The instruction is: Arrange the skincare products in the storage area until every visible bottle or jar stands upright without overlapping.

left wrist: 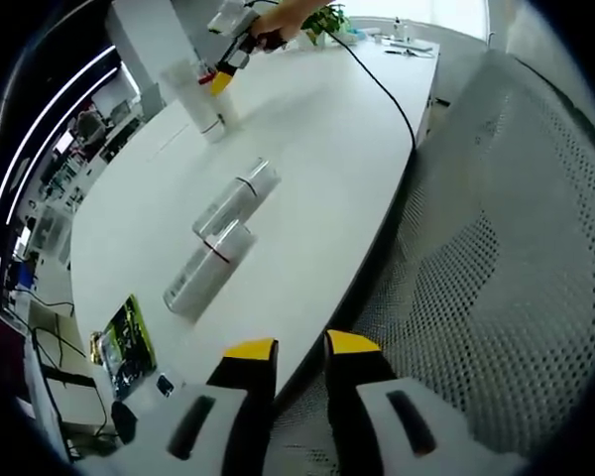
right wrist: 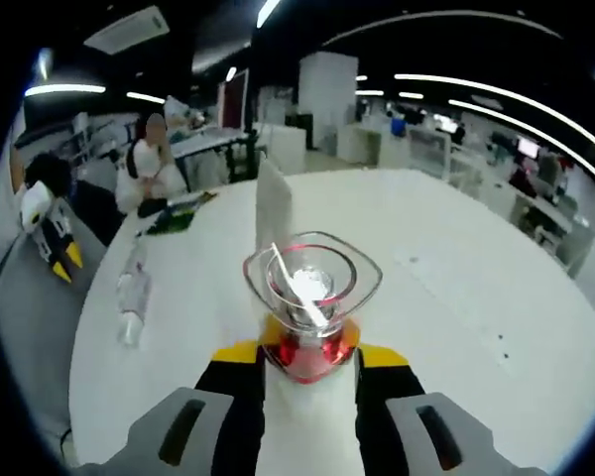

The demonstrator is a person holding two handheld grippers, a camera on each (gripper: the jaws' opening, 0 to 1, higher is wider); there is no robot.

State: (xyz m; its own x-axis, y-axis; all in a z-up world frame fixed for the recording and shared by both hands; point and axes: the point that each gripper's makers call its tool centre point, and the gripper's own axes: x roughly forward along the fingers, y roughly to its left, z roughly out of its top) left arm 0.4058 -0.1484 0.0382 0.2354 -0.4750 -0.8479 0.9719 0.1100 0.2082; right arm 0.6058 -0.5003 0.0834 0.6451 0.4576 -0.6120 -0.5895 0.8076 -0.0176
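Left gripper view first: the left claw (left wrist: 300, 349) sits at the bottom centre of the frame, its yellow-tipped jaws a narrow gap apart and holding nothing, hanging off the tabletop's edge over a mesh chair back (left wrist: 506, 248) that takes up the right half. On the white tabletop (left wrist: 307, 129), two clear bottles lie on their sides in the left-middle of the frame, near each other, roughly in line: the upper bottle (left wrist: 238, 196) and the lower bottle (left wrist: 208, 266), each with a thin red band. Up at the top left, the right claw (left wrist: 221, 79) is against an upright bottle (left wrist: 206, 104). A black cable (left wrist: 382, 89) trails across the top. A green packet (left wrist: 127, 342) lies at the lower left.

Over to the right gripper view: the right claw (right wrist: 308, 352) is closed around the red-tinted base of that clear upright bottle (right wrist: 310, 297), dead centre, seen from above through its rounded shoulder. A white upright box (right wrist: 274, 213) stands just behind it. The two lying bottles (right wrist: 131, 293) are at the left-middle, and the left claw (right wrist: 64, 260) hangs at the far left. A seated person (right wrist: 151, 164) is in the upper left.
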